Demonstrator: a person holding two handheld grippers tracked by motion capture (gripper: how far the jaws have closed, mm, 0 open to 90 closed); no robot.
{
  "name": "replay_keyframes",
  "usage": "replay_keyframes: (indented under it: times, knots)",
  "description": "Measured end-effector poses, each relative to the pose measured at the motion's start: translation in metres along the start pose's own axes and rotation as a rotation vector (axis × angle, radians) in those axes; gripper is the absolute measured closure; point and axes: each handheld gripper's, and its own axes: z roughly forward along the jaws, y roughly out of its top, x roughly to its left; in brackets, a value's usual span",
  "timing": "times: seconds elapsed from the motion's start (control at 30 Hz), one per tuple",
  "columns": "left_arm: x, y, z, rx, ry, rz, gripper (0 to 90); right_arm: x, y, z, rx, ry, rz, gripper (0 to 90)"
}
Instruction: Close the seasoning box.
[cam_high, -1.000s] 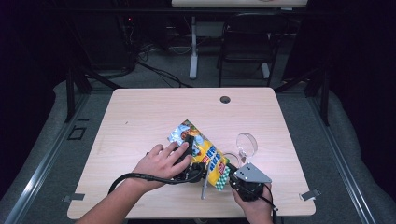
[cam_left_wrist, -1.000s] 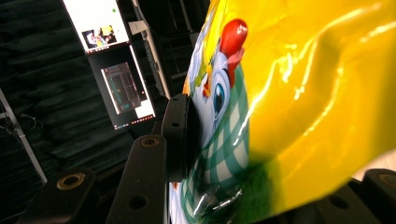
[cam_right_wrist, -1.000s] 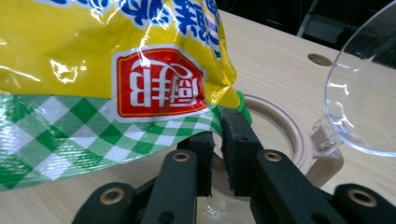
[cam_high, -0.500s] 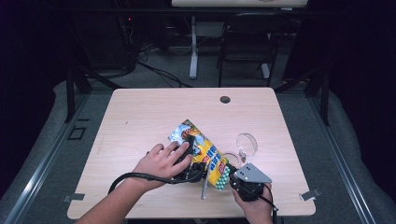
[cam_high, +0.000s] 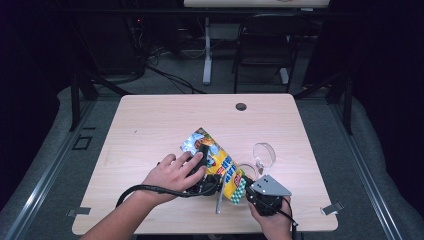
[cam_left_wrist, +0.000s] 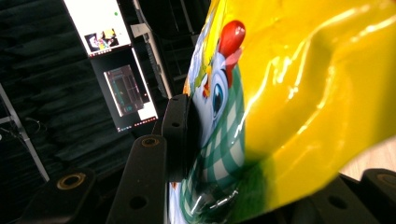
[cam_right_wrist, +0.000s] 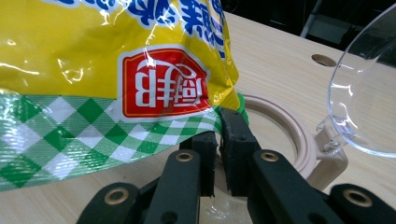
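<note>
Nothing has shifted on the desk; only your right tongs (cam_right_wrist: 218, 135) have just been closing, jaws now pinching the checked bottom corner of the snack bag (cam_high: 220, 162). Left tongs (cam_left_wrist: 187, 135) hold the bag's body near the desk's front edge. Risk: a thin-corner grip can slip or tear the seam if you pull apart. The open jar (cam_right_wrist: 285, 135) sits just behind, easily knocked.

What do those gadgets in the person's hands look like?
Both are black. The left gripper trails a black cable. The right gripper carries a grey three-cornered plate. Their jaws are flat bars with round bolt holes and blocky pads. The forearms are bare.
</note>
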Motion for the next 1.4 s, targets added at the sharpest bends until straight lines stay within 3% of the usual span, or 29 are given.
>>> replay_keyframes:
  times: [1.4]
  knots:
    - [0.0014, 0.0027, -0.0026, 0.002, 0.022, 0.03, 68.5, -0.0006, -0.0002, 0.0003, -0.001, 0.014, 0.006, 85.8]
